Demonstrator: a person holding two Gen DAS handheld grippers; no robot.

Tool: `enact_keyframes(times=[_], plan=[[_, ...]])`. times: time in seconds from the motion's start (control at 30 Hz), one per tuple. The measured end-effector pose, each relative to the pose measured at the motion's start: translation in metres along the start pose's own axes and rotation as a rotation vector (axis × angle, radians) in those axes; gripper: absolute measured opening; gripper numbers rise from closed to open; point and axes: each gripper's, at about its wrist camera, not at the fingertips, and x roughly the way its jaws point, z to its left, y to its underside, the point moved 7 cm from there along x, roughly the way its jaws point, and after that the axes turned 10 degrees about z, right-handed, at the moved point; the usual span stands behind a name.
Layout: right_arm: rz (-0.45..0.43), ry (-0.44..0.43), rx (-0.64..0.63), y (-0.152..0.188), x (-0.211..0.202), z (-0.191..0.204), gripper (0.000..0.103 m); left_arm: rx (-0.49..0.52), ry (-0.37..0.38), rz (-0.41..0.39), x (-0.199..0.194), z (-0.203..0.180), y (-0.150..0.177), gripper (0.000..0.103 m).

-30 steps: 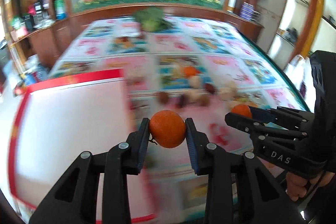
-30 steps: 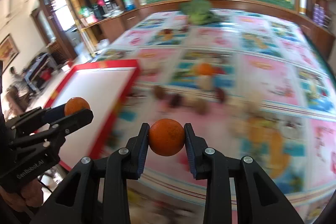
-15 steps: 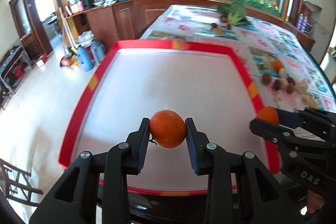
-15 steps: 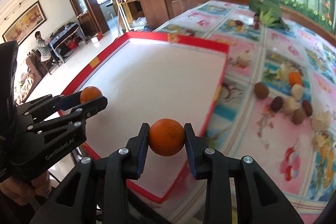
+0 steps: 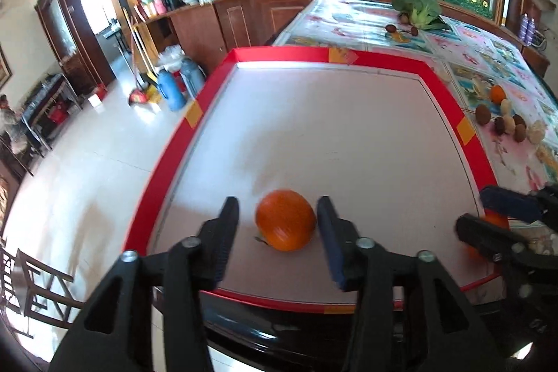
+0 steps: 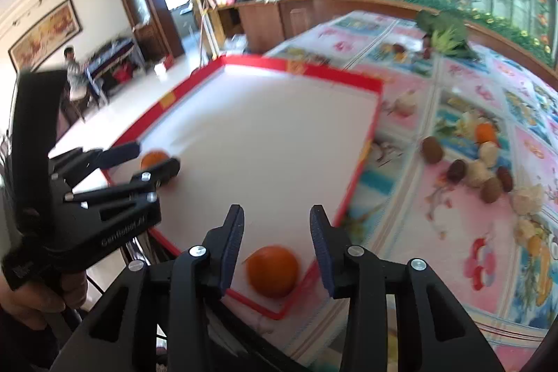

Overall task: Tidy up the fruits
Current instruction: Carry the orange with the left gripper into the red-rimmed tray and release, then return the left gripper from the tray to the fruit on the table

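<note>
A white tray with a red rim (image 5: 348, 56) lies at the table's left end. My left gripper (image 5: 277, 211) hovers over its near left part with its jaws opening. An orange (image 5: 285, 220) rests on the tray between them, close to the right finger and clear of the left pad. In the right wrist view my right gripper (image 6: 276, 222) is also opening, and a second orange (image 6: 273, 271) sits loose in the tray's (image 6: 300, 65) near right corner, below the pads. The left gripper (image 6: 153, 159) appears there at the left, and the right gripper (image 5: 495, 218) shows in the left wrist view.
Right of the tray, on the patterned tablecloth, lie a small orange (image 5: 497, 93) and several brown and pale fruits (image 5: 505, 124). Leafy greens (image 5: 416, 6) sit at the far end. Left of the tray the table drops to floor with flasks (image 5: 174, 89). A person (image 6: 71, 68) sits far off.
Both views swung from the tablecloth to the tray. Both pairs of jaws, earlier shut on an orange each, have spread, and the oranges now lie on the tray.
</note>
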Motion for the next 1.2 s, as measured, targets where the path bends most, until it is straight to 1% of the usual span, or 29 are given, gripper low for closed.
enact_keyframes(times=[0.03,0.07,0.13,0.17,0.2,0.3,0.37,0.43,0.5,0.6,0.8,0.9,1.03,1.2], plan=[[-0.016,0.008,0.015,-0.002,-0.004,-0.004,0.041,0.003,-0.020,-0.010,-0.001,0.001,-0.001,0.059],[-0.036,0.020,0.037,-0.005,-0.009,-0.012,0.041,0.004,-0.034,-0.023,-0.005,0.002,-0.001,0.061],[-0.061,0.042,0.075,-0.008,-0.015,-0.023,0.044,0.007,-0.046,-0.041,-0.009,0.004,-0.003,0.062],[-0.068,0.069,0.100,-0.009,-0.016,-0.031,0.047,0.009,-0.053,-0.046,-0.011,0.004,-0.003,0.063],[-0.069,0.104,0.121,-0.009,-0.015,-0.039,0.048,0.009,-0.054,-0.049,-0.011,0.004,-0.004,0.064],[-0.042,0.205,0.143,-0.004,-0.009,-0.055,0.048,0.011,-0.053,-0.055,-0.013,0.002,-0.006,0.065],[-0.006,0.234,0.152,0.001,-0.001,-0.062,0.048,0.014,-0.051,-0.057,-0.014,0.002,-0.007,0.066],[0.039,0.229,0.149,0.008,0.008,-0.061,0.048,0.016,-0.054,-0.058,-0.015,0.001,-0.008,0.066],[0.050,0.214,0.134,0.012,0.012,-0.057,0.048,0.015,-0.054,-0.056,-0.015,0.000,-0.008,0.066],[0.037,0.242,0.081,0.012,0.011,-0.047,0.047,0.014,-0.058,-0.054,-0.015,-0.001,-0.008,0.066],[0.042,0.205,0.070,0.016,0.011,-0.040,0.047,0.016,-0.048,-0.059,-0.016,-0.002,-0.009,0.066],[0.045,0.202,0.069,0.016,0.011,-0.037,0.047,0.024,-0.043,-0.070,-0.019,-0.005,-0.010,0.067],[0.046,0.198,0.055,0.016,0.011,-0.032,0.047,0.034,-0.031,-0.084,-0.024,-0.010,-0.011,0.071],[0.036,0.192,0.041,0.014,0.007,-0.032,0.047,0.048,-0.016,-0.103,-0.031,-0.019,-0.014,0.071]])
